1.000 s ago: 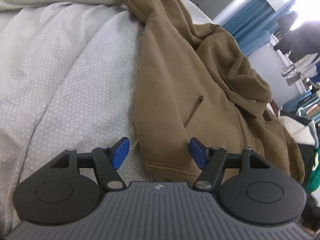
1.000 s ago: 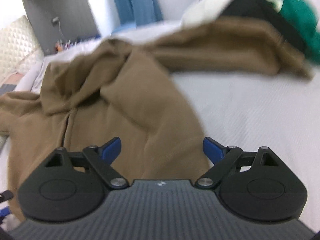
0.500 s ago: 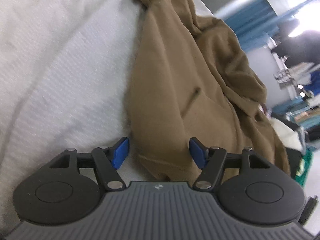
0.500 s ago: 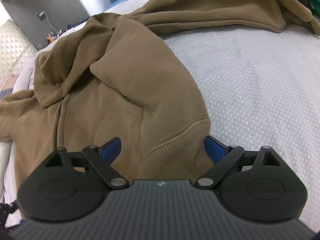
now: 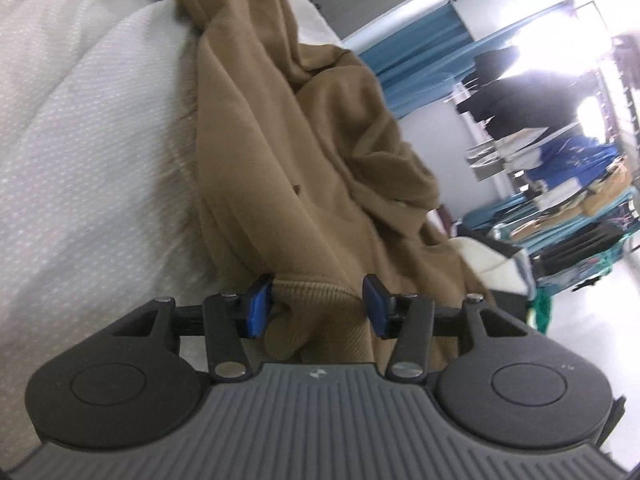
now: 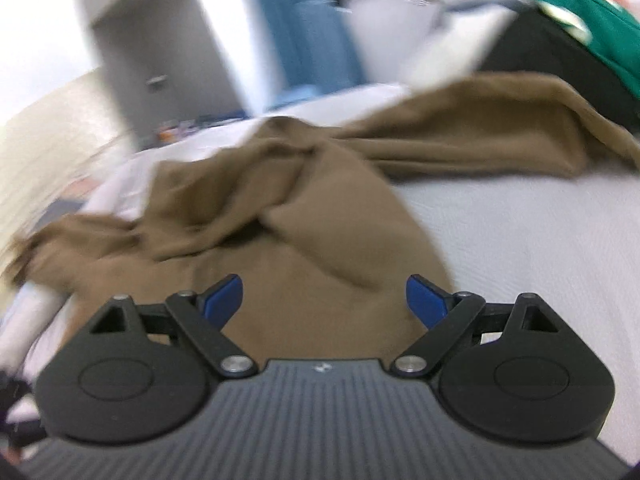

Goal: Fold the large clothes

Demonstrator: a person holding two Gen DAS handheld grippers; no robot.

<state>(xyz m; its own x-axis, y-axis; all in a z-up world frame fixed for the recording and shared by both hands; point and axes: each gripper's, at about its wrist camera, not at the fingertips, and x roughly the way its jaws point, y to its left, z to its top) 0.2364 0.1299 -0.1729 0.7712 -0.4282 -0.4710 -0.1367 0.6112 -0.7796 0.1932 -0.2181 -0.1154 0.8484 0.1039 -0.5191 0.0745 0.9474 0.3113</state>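
The left gripper (image 5: 316, 306) has just been closing, and the ribbed hem (image 5: 320, 320) of the brown hoodie (image 5: 260, 152) sits bunched between its jaws. The blue pad (image 5: 256, 312) on the left side of the view touches the fold of the hem; the opposite blue pad (image 5: 374, 308) sits against or just beside the cloth, and the view does not settle whether it presses, so a firm pinch cannot be confirmed. The jaws stand about half spread.

The right gripper (image 6: 324, 300) has its jaws spread wide, its blue pads (image 6: 224, 294) well apart, holding nothing. It hovers over the hoodie's (image 6: 312, 240) body, the cloth showing between and below the fingers, but contact cannot be told because the view is blurred.

The hoodie is a thick, soft, matte fleece, tan-brown, with a tighter ribbed knit at the hem. It lies crumpled on a bed covered by a pale grey quilted bedspread (image 5: 88, 140) with a fine dotted weave and puffy ridges. In the left wrist view it runs away from the gripper in long folds, its rumpled hood (image 5: 380, 160) heaped to the right. In the right wrist view a sleeve (image 6: 480, 136) stretches across the far side of the bedspread (image 6: 540, 232) toward a dark garment (image 6: 540, 48) and a green one (image 6: 592, 12). A blue curtain (image 6: 312, 28) hangs beyond the bed.
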